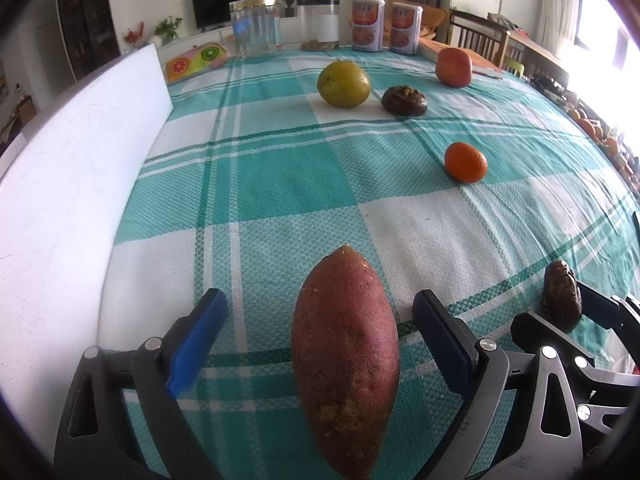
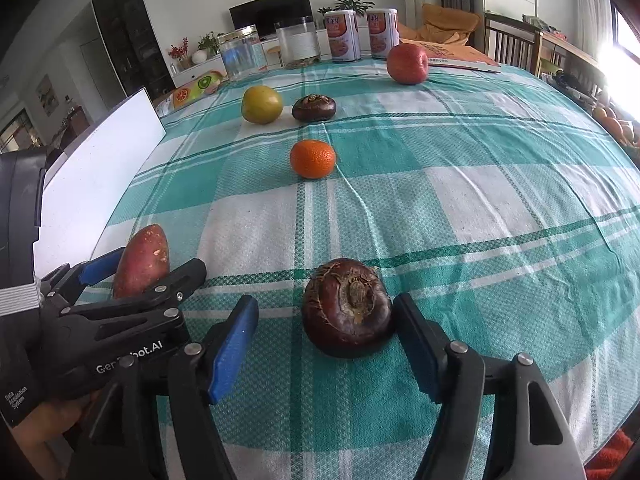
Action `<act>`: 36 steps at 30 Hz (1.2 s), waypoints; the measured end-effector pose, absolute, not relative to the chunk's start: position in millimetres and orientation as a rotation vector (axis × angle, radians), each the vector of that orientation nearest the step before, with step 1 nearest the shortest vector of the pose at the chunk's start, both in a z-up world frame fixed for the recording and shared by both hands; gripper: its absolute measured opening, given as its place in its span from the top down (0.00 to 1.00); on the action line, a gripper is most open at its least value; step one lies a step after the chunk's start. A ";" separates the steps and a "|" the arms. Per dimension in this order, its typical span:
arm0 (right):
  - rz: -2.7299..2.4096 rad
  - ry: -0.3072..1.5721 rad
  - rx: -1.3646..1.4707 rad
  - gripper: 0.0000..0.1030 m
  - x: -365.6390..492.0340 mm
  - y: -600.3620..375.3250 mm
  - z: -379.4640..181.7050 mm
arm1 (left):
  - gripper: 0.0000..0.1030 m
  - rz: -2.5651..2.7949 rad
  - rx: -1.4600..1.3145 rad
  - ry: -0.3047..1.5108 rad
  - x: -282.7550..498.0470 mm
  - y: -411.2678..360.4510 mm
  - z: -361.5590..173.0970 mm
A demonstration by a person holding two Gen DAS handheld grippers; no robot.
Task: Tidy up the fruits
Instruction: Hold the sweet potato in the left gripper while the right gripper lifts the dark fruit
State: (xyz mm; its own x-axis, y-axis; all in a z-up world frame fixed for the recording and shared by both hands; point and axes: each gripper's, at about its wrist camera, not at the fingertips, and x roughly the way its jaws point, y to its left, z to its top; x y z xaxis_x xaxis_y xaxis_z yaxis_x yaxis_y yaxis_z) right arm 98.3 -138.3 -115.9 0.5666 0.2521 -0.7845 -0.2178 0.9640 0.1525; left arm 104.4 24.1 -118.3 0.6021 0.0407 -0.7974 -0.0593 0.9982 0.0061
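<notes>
My left gripper point(image 1: 320, 320) is open around a reddish sweet potato point(image 1: 346, 360) that lies lengthwise between its fingers on the checked tablecloth; neither blue pad touches it. My right gripper point(image 2: 324, 320) is open around a dark brown water chestnut point(image 2: 346, 306); the right finger touches it, the left pad stands apart. Farther on lie an orange tangerine point(image 2: 313, 159), a yellow-green fruit point(image 2: 262, 104), a second water chestnut point(image 2: 314, 107) and a red apple point(image 2: 407, 63). The left gripper point(image 2: 128, 276) with the sweet potato point(image 2: 142, 260) shows at the left of the right wrist view.
A white board point(image 1: 72, 168) stands along the table's left edge. At the far edge stand a clear jar point(image 1: 256, 28), a second clear jar point(image 1: 320, 22) and two printed canisters point(image 1: 386, 26). Chairs point(image 2: 516, 44) are at the far right.
</notes>
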 end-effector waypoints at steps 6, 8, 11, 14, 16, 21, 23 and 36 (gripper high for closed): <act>0.279 0.927 0.046 0.31 98.3 -139.3 -115.8 | 0.07 0.058 -0.022 0.923 104.4 24.2 -118.3; 0.279 0.927 0.044 0.30 98.1 -139.4 -115.7 | 0.07 0.058 -0.022 0.923 104.3 24.1 -118.3; 0.279 0.927 0.044 0.30 98.1 -139.2 -115.6 | 0.07 0.058 -0.022 0.923 104.3 24.2 -118.3; 0.279 0.928 0.045 0.29 98.0 -139.1 -115.6 | 0.07 0.058 -0.022 0.923 104.3 24.2 -118.3; 0.280 0.928 0.044 0.29 97.8 -138.5 -115.8 | 0.07 0.058 -0.022 0.923 104.5 24.4 -118.2; 0.280 0.928 0.044 0.29 97.8 -138.6 -115.8 | 0.07 0.058 -0.022 0.922 104.3 24.3 -118.3; 0.280 0.928 0.044 0.28 97.7 -138.7 -115.8 | 0.07 0.058 -0.022 0.922 104.2 24.2 -118.4; 0.280 0.928 0.044 0.27 97.5 -138.7 -115.7 | 0.07 0.058 -0.022 0.922 104.3 24.0 -118.3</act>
